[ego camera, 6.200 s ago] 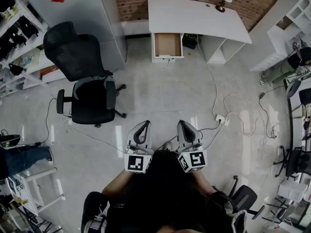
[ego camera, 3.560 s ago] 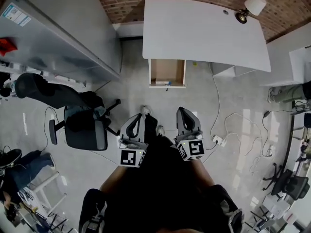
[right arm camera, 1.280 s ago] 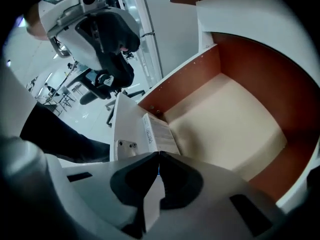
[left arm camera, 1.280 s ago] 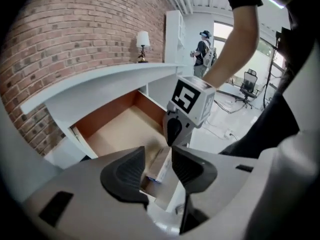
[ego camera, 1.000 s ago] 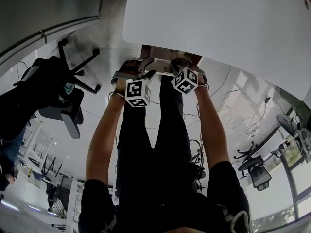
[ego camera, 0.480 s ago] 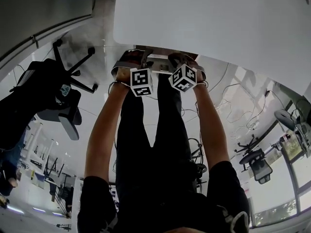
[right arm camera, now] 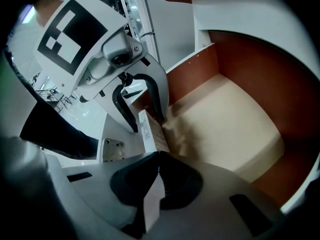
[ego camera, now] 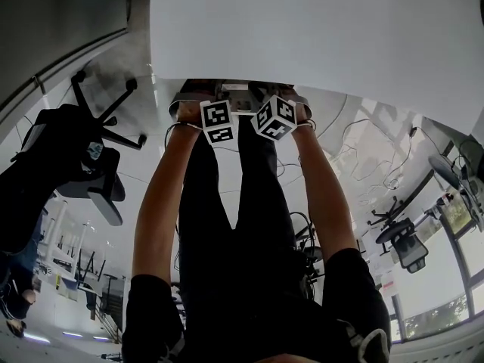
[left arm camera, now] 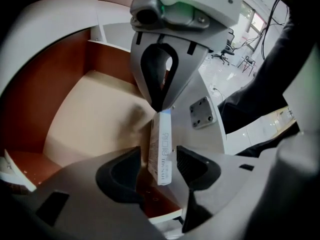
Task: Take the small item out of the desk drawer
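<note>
A small white box stands on edge over the open desk drawer, which has a pale floor and red-brown walls. My left gripper is open, and its dark pads straddle the near end of the box with gaps on both sides. My right gripper is shut on the far end. In the right gripper view the right gripper pinches the box, and the left gripper brackets it over the drawer. In the head view both marker cubes sit under the desk edge and the jaws are hidden.
The white desk top overhangs the drawer and hides most of it from above. A black office chair stands to the left. Cables trail over the floor on the right. The person's legs are right below the grippers.
The person walked up to the desk and bent over the open drawer. Over the last second both grippers have moved closer together and further under the desk edge.
</note>
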The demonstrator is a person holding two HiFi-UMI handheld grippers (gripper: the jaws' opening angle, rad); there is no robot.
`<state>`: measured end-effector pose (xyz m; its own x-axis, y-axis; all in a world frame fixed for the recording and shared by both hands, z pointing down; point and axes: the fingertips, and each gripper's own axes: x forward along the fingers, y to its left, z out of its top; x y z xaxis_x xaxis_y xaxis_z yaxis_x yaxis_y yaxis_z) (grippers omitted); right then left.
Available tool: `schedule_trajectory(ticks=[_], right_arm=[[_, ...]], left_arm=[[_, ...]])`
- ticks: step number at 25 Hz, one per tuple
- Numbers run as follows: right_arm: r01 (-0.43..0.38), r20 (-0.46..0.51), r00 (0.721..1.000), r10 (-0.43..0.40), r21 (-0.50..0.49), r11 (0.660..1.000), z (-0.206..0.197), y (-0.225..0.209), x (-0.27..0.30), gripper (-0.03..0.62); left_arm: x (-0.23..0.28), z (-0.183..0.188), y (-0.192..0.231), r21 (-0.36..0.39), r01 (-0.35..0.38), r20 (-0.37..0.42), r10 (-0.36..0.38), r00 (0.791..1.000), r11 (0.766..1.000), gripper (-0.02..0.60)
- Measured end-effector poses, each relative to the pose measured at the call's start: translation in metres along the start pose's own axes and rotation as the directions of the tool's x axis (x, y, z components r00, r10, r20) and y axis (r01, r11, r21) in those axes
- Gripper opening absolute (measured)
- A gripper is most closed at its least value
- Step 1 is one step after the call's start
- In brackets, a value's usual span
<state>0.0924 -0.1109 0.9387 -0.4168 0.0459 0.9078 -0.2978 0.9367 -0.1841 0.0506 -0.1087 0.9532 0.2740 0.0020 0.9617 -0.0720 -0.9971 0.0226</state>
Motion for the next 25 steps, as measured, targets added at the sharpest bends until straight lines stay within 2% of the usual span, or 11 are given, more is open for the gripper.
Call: schedule_trajectory(ticks=[7,10,18,25], right_arm=[[0.005,0.011,1.000,-0.005,0.002,1.000,0.000,-0.007,0.000,0.026],[0.007,0.023,1.000,-0.007,0.003,1.000,-0.003,-0.010,0.002,0.026],[-0.001,0.027,1.000,0.001,-0.004,1.000,-0.002,-0.012,0.004,0.026],[0.011,0.038,0.999,-0.012,0.010,1.000,-0.002,-0.007,0.003,0.026]], left_arm=[[0.013,0.006,0.001,0.060,-0.029,-0.036,0.031,0.999,0.998,0.215],[0.016,0.009,0.002,0.063,-0.028,-0.047,0.030,0.998,0.998,0.207],[0.024,0.009,0.006,0.084,-0.051,-0.046,0.055,0.997,0.995,0.095],[0.027,0.002,0.001,0.068,-0.049,-0.048,0.053,0.997,0.996,0.092]])
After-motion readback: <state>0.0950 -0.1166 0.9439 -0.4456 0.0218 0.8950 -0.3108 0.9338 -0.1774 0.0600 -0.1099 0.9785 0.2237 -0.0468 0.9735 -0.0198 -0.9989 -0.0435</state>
